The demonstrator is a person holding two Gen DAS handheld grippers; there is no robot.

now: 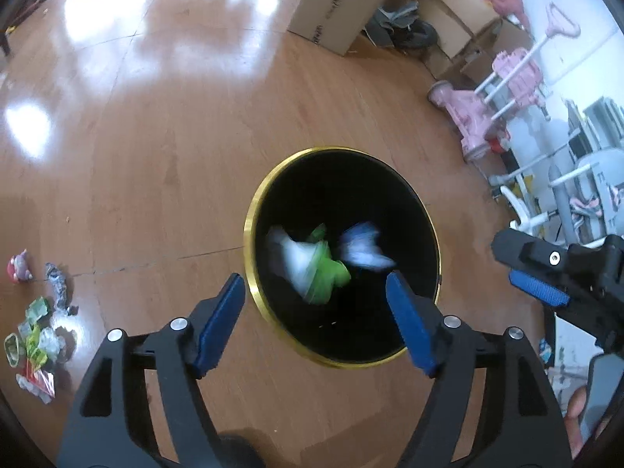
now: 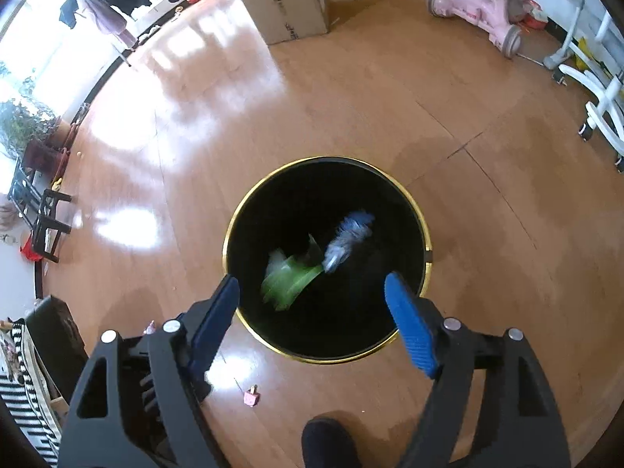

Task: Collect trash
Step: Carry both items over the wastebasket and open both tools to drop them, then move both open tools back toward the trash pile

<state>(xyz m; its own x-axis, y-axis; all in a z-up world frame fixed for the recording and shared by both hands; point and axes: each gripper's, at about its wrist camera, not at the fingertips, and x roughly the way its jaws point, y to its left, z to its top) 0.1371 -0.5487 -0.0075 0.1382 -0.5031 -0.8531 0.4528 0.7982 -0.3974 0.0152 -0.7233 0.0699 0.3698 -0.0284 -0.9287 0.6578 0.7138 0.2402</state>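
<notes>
A black bin with a gold rim [image 1: 249, 230] [image 2: 228, 234] stands on the wooden floor below both grippers. Inside it a green and white wrapper [image 1: 316, 269] [image 2: 286, 279] and a blue and white wrapper [image 1: 362, 247] [image 2: 349, 234] are blurred, in motion. My left gripper [image 1: 316, 292] is open and empty above the bin's near rim. My right gripper [image 2: 312, 292] is open and empty above the same rim; it also shows at the right of the left wrist view [image 1: 540, 273]. More trash lies in a pile [image 1: 37, 335] on the floor at the far left.
A cardboard box [image 1: 339, 4] [image 2: 282, 0] and a pink toy cart [image 1: 495, 97] [image 2: 479, 7] stand beyond the bin. A small pink toy [image 1: 19, 267] lies by the trash pile. A small pink object [image 2: 250, 397] lies near a dark shoe [image 2: 329, 442].
</notes>
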